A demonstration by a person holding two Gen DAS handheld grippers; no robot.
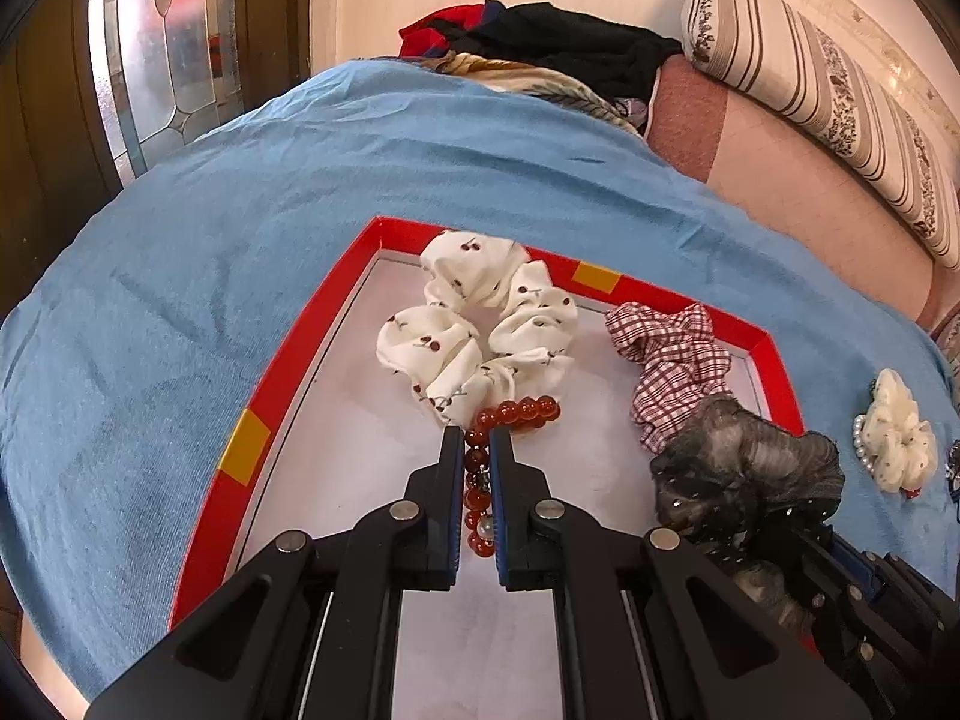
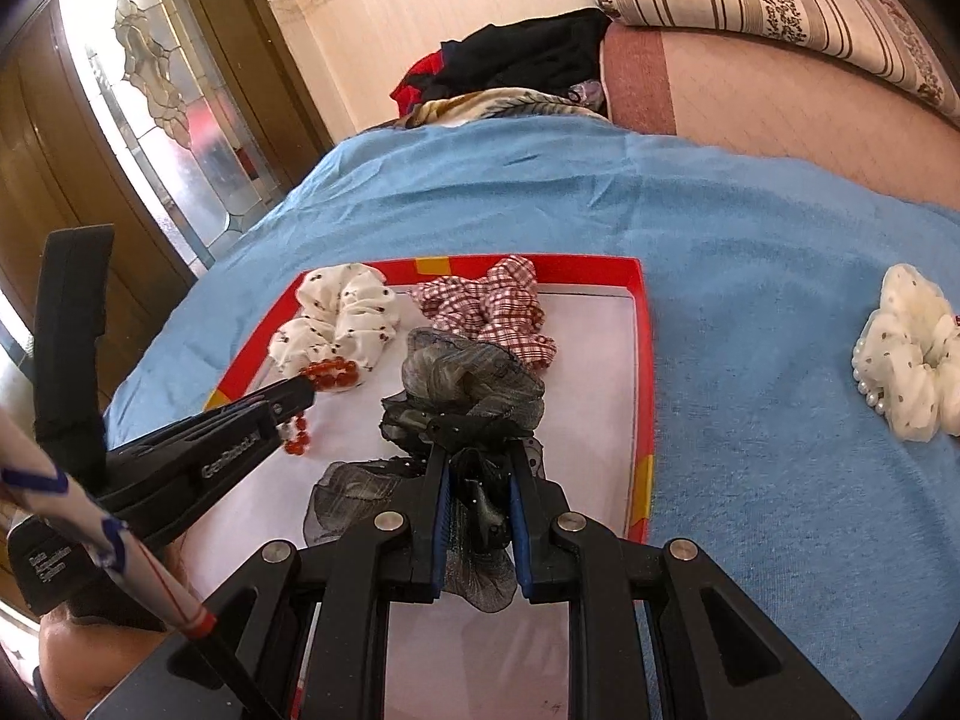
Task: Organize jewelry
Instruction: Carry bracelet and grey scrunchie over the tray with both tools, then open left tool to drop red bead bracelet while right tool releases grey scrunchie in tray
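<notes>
A red-rimmed tray [image 1: 282, 372] [image 2: 645, 360] with a white floor lies on the blue cloth. My left gripper [image 1: 478, 435] [image 2: 300, 393] is shut on a red bead bracelet [image 1: 519, 411] [image 2: 330, 373], which hangs low over the tray beside a white cherry-print scrunchie [image 1: 474, 324] [image 2: 342, 318]. My right gripper [image 2: 477, 450] is shut on a sheer black-grey scrunchie [image 2: 468, 378] [image 1: 738, 468] over the tray's middle. A red-and-white checked scrunchie [image 1: 672, 360] [image 2: 492, 306] lies at the tray's far side.
A cream dotted scrunchie with pearls [image 1: 897, 432] [image 2: 912, 354] lies on the blue cloth [image 1: 420, 168] to the right of the tray. Piled clothes [image 1: 540, 42] and a striped pillow [image 1: 810, 78] sit beyond. A glass door [image 1: 162, 42] stands at the left.
</notes>
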